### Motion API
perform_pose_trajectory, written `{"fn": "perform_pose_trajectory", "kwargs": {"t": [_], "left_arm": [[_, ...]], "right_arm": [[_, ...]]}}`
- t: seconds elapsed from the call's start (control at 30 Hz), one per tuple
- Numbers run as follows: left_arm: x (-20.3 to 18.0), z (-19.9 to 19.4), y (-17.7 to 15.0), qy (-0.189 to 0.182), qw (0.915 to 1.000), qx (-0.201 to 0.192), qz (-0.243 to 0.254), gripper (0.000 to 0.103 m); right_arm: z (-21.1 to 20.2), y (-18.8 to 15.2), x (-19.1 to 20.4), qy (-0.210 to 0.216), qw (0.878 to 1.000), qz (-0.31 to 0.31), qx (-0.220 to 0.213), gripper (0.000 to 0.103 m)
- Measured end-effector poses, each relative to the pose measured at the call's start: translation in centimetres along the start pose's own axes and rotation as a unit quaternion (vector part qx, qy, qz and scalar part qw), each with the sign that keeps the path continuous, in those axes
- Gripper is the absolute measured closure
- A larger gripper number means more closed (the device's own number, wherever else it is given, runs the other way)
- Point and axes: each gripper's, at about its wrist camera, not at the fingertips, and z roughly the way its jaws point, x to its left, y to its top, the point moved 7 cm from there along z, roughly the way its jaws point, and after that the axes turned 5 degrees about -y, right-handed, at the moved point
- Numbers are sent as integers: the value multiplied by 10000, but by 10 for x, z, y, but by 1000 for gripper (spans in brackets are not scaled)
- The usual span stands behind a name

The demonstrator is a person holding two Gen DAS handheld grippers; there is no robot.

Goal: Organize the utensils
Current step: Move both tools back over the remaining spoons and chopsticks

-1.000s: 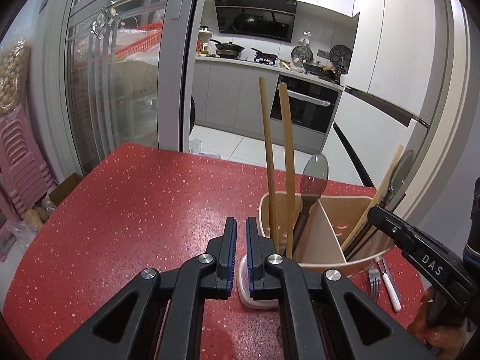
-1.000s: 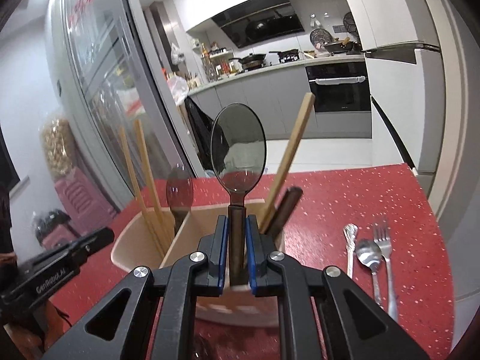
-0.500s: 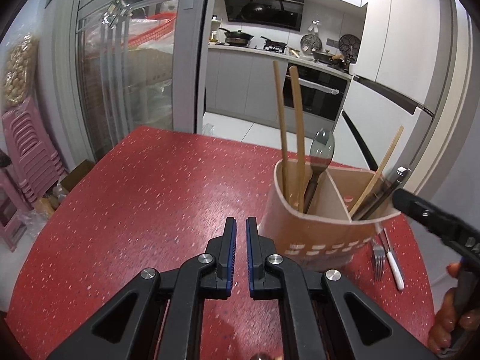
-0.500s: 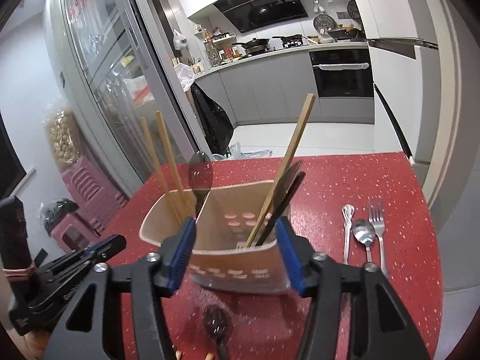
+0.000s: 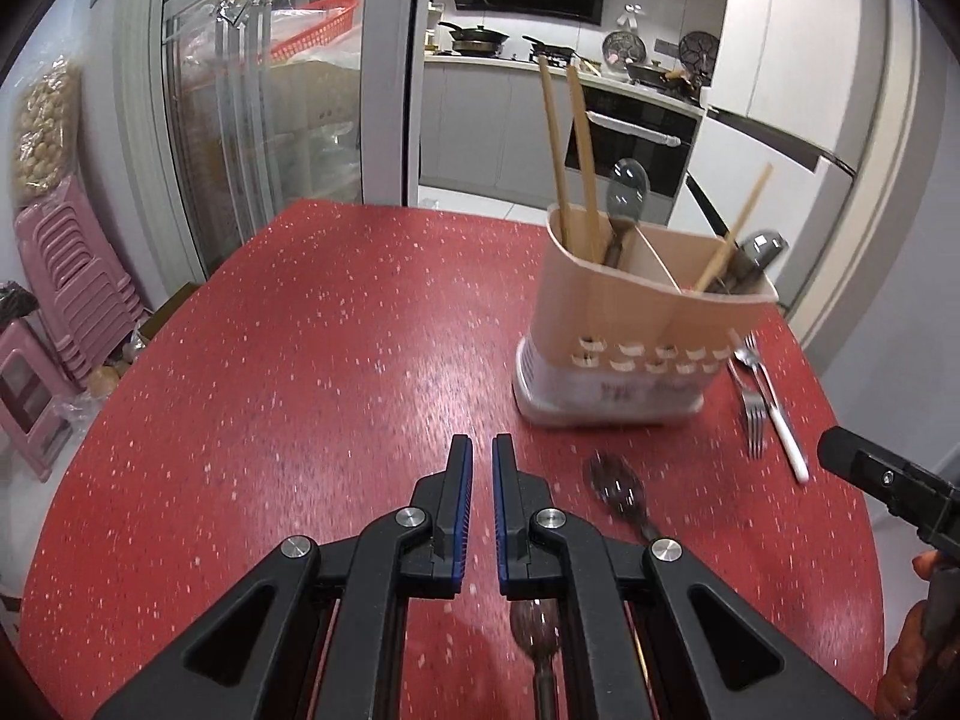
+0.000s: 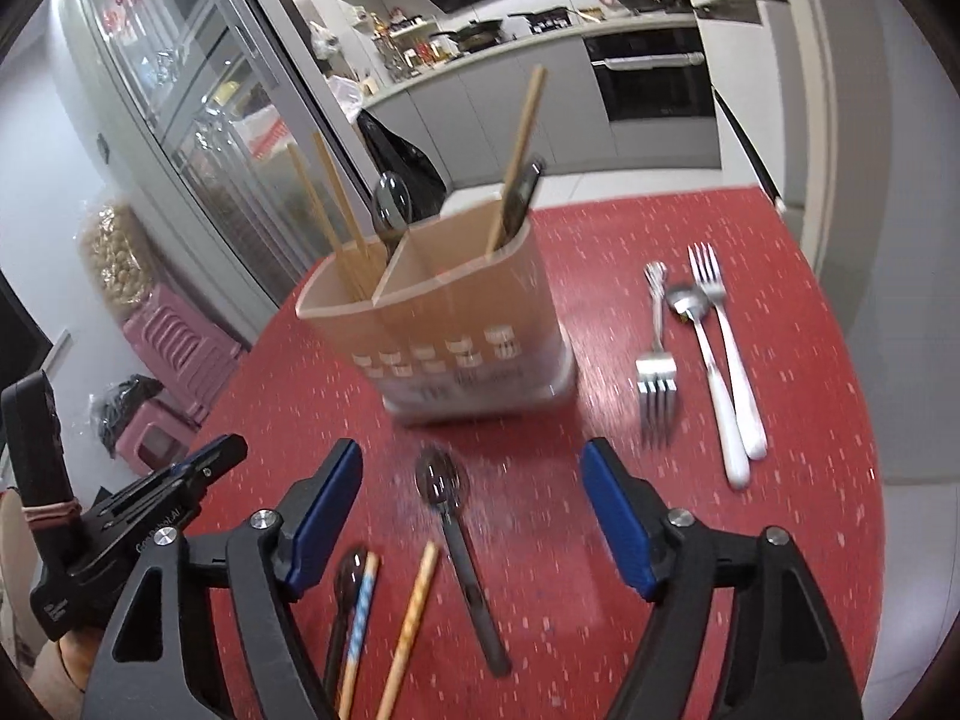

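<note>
A beige two-compartment utensil holder (image 5: pixel 636 324) (image 6: pixel 456 312) stands on the red table (image 5: pixel 300 360). Its left compartment holds two wooden chopsticks (image 5: pixel 555 150) and a dark spoon. The right one holds a chopstick (image 6: pixel 519 150) and dark spoons. My right gripper (image 6: pixel 471 450) hovers in front of the holder with its jaws opening and nothing pressed between them. A dark spoon (image 6: pixel 441 483) lies on the table below the gap. My left gripper (image 5: pixel 482 468) is shut and empty, left of that spoon (image 5: pixel 615 489).
Two forks (image 6: pixel 657 372) (image 6: pixel 720 330) and a white-handled spoon (image 6: pixel 690 303) lie right of the holder. Near the front edge lie a dark spoon (image 6: pixel 348 570), a blue-patterned chopstick (image 6: pixel 360 606) and a wooden chopstick (image 6: pixel 414 600). Pink stools (image 5: pixel 78 276) stand beyond the table's left edge.
My right gripper let go of the dark spoon in the holder's right compartment, opened wide and drew back. My left gripper also drew back from the holder, staying shut.
</note>
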Motion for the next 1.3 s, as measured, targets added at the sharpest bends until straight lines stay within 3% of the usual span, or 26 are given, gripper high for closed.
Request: {"fn": "perform_pose_trajectory", "kwargs": {"t": [0.53,0.6,0.63,0.7,0.83,0.9,1.07,1.3], "left_arm": [[-6,-26,-61,25,9995,296,135,73],[-4,-28,-66,56,9993,344,117,30],[-3,-29,-68,122,9993,345,98,0],[0,-38,-71,223,9996,143,87,0],[0,-37,-82,221,9994,224,112,0],[0,-36,-86,244,9993,237,123,0],[-1,-39,-87,283,9991,263,199,0],[-2,-46,-89,254,9990,245,259,0]], "right_arm": [[-26,-64,-10,-282,9992,65,260,21],[-27,-69,-9,-290,9992,39,274,12],[-29,-71,-8,-293,9992,26,266,9],[-32,-74,-7,-316,9992,-3,237,9],[-35,-80,-7,-326,9991,-25,279,8],[-37,-82,-6,-342,9991,-43,259,0],[-47,-84,-1,-375,9992,-125,29,0],[-50,-85,0,-609,9977,-290,45,0]]}}
